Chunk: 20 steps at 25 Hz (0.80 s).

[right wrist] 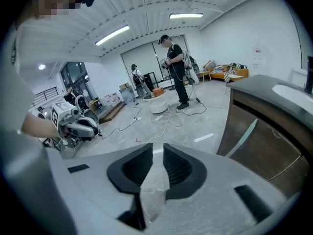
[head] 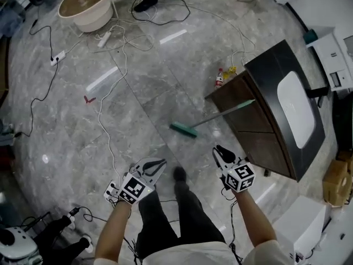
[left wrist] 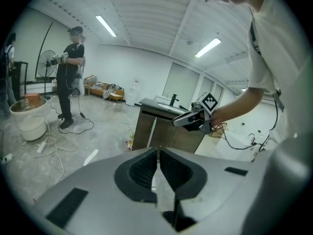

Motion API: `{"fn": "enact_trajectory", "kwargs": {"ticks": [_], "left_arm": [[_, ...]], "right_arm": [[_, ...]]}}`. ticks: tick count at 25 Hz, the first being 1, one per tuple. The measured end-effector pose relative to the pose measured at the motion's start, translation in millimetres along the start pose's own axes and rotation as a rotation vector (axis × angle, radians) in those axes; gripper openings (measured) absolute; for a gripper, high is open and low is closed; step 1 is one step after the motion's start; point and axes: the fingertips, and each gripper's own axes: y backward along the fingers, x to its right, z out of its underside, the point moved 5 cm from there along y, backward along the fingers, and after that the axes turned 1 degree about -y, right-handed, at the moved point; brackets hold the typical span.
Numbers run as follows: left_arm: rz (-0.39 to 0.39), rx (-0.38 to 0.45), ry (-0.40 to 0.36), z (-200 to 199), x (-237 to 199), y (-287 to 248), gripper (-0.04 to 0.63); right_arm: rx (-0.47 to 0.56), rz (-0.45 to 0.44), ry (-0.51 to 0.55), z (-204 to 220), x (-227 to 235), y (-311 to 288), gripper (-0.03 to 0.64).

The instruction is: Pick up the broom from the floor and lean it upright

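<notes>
The broom's green head [head: 183,130] rests on the grey floor, and its pale green handle [head: 226,111] slants up against the dark cabinet [head: 259,131]. In the right gripper view the handle [right wrist: 247,133] lies along the cabinet front. Neither gripper is on it. My left gripper [head: 161,162] hangs near my body, below and left of the broom head, its jaws [left wrist: 158,151] together on nothing. My right gripper [head: 219,150] is below the handle, its jaws [right wrist: 157,148] slightly apart and empty. Each gripper shows in the other's view: the right gripper [left wrist: 188,120] and the left gripper [right wrist: 80,129].
The cabinet carries a white sink [head: 298,106]. Small bottles [head: 220,79] stand at its far corner. White cables [head: 118,54] and a power strip [head: 112,191] lie on the floor at the left. A beige basin [head: 88,4] stands far left. A person [left wrist: 68,82] stands farther off.
</notes>
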Motion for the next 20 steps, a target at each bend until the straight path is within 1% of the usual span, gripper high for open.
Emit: {"fn": "enact_trajectory", "kwargs": {"ticks": [3, 6, 10, 14, 20], "left_arm": [[-0.023, 0.006, 0.003, -52, 26, 13, 0.012], [-0.025, 0.025, 0.012, -113, 55, 20, 0.012], [-0.020, 0.046, 0.013, -172, 106, 28, 0.012], [-0.001, 0.081, 0.005, -213, 142, 39, 0.012], [0.038, 0.088, -0.021, -248, 168, 61, 0.012]], "right_arm": [[0.013, -0.015, 0.003, -31, -3, 48, 0.067], [0.039, -0.028, 0.014, -66, -4, 91, 0.066], [0.050, -0.025, 0.012, -87, -12, 156, 0.061], [0.103, 0.006, -0.006, -102, -22, 206, 0.061], [0.170, 0.074, -0.006, -118, -43, 256, 0.061]]}}
